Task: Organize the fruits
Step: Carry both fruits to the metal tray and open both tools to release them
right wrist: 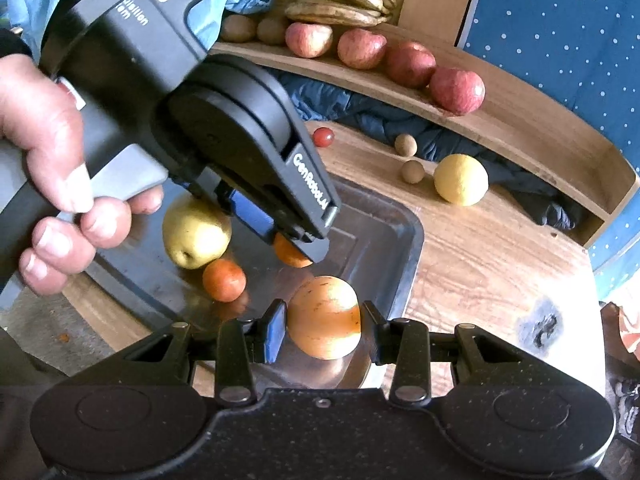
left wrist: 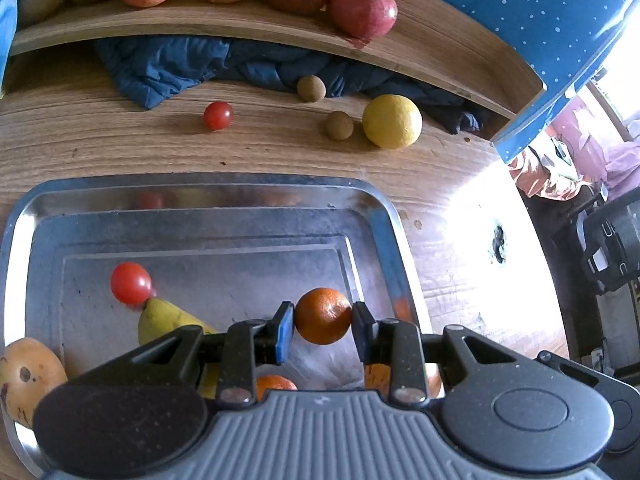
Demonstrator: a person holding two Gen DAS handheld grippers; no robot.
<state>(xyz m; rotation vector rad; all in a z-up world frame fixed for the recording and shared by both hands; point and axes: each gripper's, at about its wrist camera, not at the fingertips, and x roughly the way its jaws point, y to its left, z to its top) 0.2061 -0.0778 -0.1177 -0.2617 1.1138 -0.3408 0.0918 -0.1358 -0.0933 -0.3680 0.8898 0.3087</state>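
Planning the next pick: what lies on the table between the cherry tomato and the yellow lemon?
One small brown round fruit beside the lemon; otherwise bare wood from the tomato, in both wrist views.

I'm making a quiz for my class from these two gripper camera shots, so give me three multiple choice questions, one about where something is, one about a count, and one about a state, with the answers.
1. Where does the big yellow round fruit lie?
A. in the metal tray
B. on the wooden table beyond the tray
C. on the upper shelf

2. How many red apples sit in a row on the wooden shelf?
A. two
B. four
C. six

3. What is the left gripper doing?
A. it is closed on a small orange
B. it hangs open with nothing in it
C. it grips a banana

Answers:
1 B: it rests on the table past the rim of the tray, near two small brown fruits.
2 B: four apples line the shelf in the right wrist view.
3 A: both pads press the orange over the tray.
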